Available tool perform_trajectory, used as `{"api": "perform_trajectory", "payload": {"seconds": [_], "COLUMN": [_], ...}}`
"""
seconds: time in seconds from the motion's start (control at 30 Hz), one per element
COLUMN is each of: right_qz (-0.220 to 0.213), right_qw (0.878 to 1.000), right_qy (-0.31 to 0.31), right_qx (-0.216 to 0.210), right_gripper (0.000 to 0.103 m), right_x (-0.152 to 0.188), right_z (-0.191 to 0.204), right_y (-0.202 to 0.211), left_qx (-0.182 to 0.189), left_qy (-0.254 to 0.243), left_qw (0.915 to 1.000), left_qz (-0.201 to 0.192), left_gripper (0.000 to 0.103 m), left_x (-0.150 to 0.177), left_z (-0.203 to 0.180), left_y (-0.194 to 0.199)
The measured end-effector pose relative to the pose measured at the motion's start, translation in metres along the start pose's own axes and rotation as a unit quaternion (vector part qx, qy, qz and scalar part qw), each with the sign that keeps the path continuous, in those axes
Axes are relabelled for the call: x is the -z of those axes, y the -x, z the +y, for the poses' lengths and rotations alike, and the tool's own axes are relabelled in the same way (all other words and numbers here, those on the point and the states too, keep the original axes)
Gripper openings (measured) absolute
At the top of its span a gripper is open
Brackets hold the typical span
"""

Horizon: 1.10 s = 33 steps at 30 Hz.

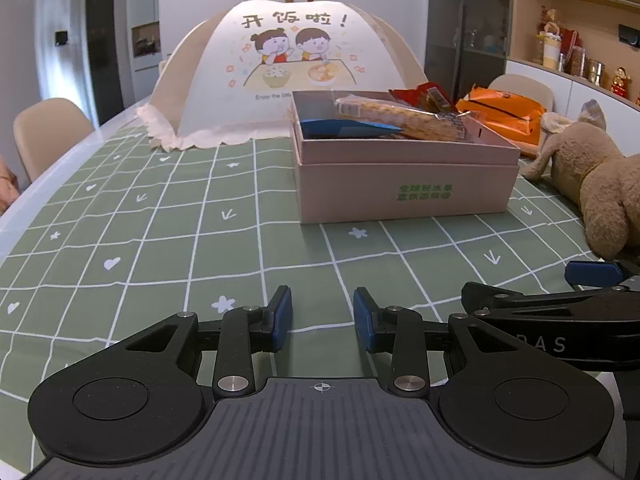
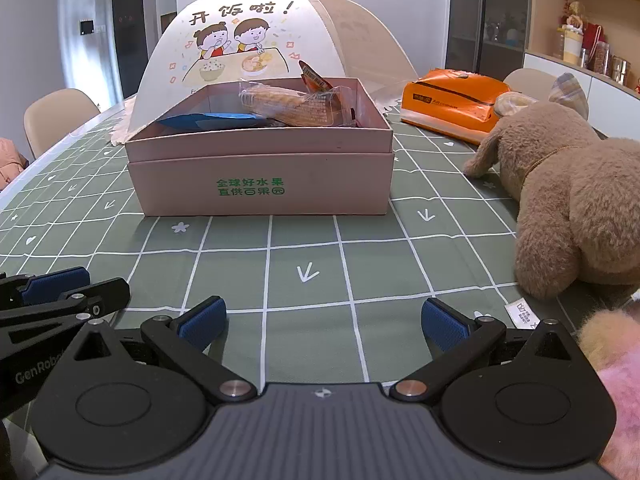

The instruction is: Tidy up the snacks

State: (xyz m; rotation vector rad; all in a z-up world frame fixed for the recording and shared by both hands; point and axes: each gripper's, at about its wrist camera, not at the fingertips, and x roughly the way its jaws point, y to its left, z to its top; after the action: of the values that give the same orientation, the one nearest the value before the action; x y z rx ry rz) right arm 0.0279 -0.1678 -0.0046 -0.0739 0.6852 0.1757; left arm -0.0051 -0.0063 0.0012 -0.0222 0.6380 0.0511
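Note:
A pink cardboard box [image 1: 404, 188] [image 2: 260, 184] with green print stands on the green checked tablecloth. Inside lie a clear-wrapped biscuit pack [image 1: 404, 116] [image 2: 296, 106], a blue packet [image 1: 344, 128] [image 2: 208, 120] and a red packet [image 1: 424, 96] [image 2: 314, 76]. My left gripper [image 1: 322, 318] hovers low over the cloth in front of the box, its jaws partly apart with nothing between them. My right gripper [image 2: 324, 320] is open wide, also empty, nearer the box's front. Each gripper's fingers show at the edge of the other's view.
A domed food cover [image 1: 288, 68] [image 2: 248, 36] stands behind the box. An orange pack [image 1: 508, 114] [image 2: 452, 98] lies at the back right. A brown plush dog [image 1: 592, 176] [image 2: 560, 184] sprawls on the right. Chairs line the table's left side [image 1: 48, 132].

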Motion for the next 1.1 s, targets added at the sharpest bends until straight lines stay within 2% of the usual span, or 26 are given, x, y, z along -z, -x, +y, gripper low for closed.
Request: {"api": "perform_trajectory", "payload": {"seconds": [1.1], "right_qz": [0.000], "right_qw": [1.000], "right_qy": [0.000], "right_qx": [0.000], "right_gripper": [0.103], "right_x": [-0.0001], "right_z": [0.0000], "right_y": [-0.0004], "left_qx": [0.002], "left_qy": [-0.005], "left_qw": [1.0000], "left_qz": [0.000], "left_gripper": [0.038], "left_x": [0.0021], "left_z": [0.0004], "left_y": [0.0027]}}
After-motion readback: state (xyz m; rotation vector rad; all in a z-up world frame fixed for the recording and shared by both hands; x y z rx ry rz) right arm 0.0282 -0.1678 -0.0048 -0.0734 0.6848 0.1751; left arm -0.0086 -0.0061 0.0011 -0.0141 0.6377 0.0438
